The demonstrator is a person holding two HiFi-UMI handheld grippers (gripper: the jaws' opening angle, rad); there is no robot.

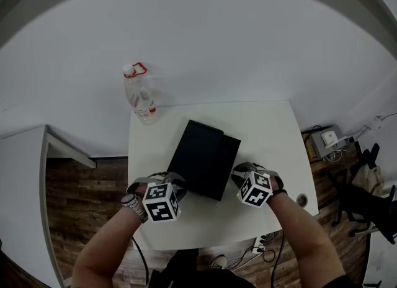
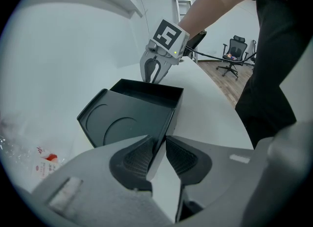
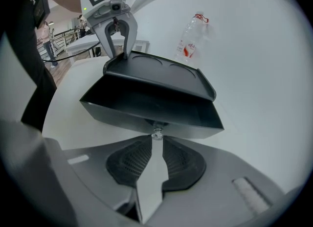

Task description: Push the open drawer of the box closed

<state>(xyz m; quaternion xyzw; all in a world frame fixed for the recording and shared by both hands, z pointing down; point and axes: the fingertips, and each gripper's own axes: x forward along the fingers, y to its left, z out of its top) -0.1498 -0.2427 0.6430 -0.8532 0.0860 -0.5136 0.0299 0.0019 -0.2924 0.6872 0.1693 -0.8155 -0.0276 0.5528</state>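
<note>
A black box [image 1: 201,156] lies on the white table [image 1: 267,125], and its drawer [image 1: 231,156] stands pulled out toward the right. In the right gripper view the drawer [image 3: 151,106] gapes wide, with a small knob [image 3: 156,133] on its front. My right gripper [image 3: 156,145] has its jaws nearly together, pinching that knob at the tips. It appears at the drawer's front as the right gripper [image 1: 239,172]. My left gripper [image 2: 157,155] is shut on the box's opposite end, the box [image 2: 127,118] wall between its pads. From across the box the left gripper [image 3: 120,55] straddles that edge.
A clear plastic bottle [image 1: 141,97] with a red cap ring stands at the table's far left corner, behind the box. A grey wall lies beyond the table. Wooden floor, cables and a socket box [image 1: 327,139] are to the right; an office chair [image 2: 234,55] stands farther off.
</note>
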